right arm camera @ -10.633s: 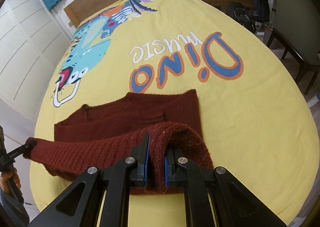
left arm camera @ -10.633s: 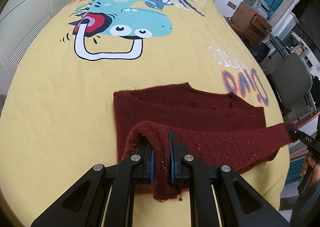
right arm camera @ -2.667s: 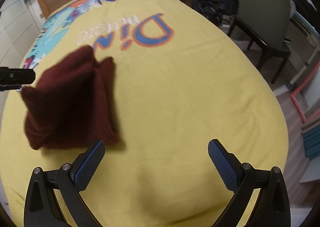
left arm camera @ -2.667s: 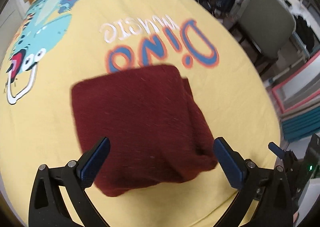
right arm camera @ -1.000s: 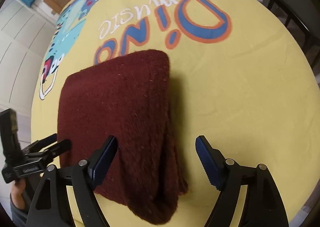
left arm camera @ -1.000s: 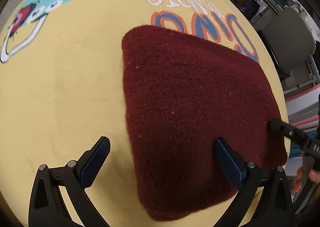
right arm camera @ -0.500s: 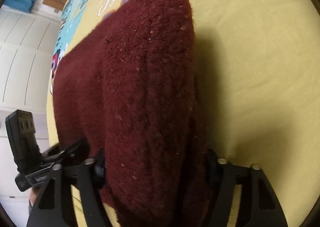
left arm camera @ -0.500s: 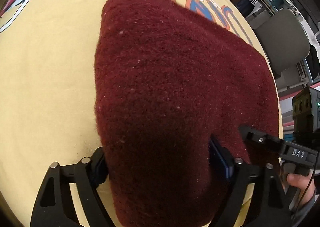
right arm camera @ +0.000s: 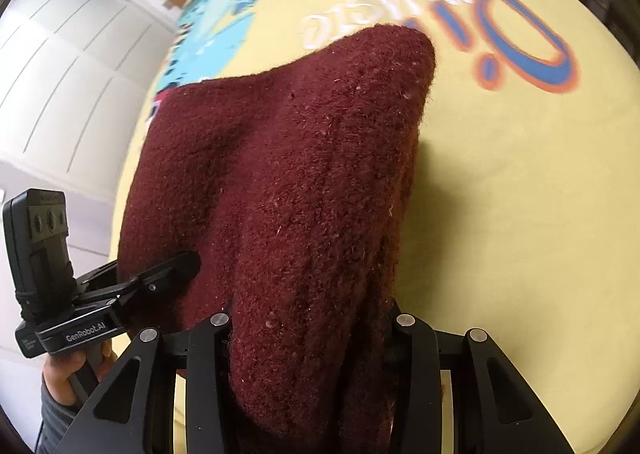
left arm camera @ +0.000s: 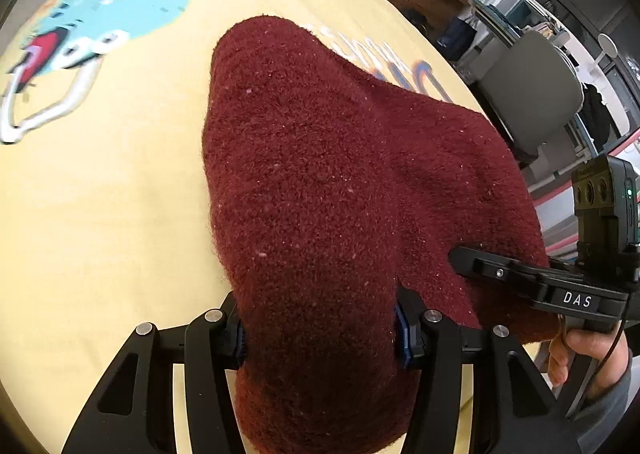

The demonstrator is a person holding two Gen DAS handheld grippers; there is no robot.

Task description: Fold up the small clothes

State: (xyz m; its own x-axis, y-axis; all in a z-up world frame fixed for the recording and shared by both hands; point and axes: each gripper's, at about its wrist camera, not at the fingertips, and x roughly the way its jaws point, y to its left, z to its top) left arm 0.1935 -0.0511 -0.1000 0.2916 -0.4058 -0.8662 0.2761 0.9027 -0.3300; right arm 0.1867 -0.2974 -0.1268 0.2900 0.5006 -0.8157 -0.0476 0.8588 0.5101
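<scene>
Each hand-held gripper, left (left arm camera: 320,328) and right (right arm camera: 310,324), pinches a near edge of the folded sweater (left arm camera: 340,173), bunching it up off the bed (left arm camera: 100,193), likely to carry it away together.

The left gripper (left arm camera: 320,328) clamps the near edge of the folded sweater (left arm camera: 340,173), one finger (left arm camera: 230,328) pressing each side of a thick bunch. The sweater runs toward 12 o'clock over the yellow bedspread (left arm camera: 100,193). At 3 o'clock the right gripper (left arm camera: 464,258) bites the sweater's side. A grey chair (left arm camera: 532,93) stands at 2 o'clock.
</scene>
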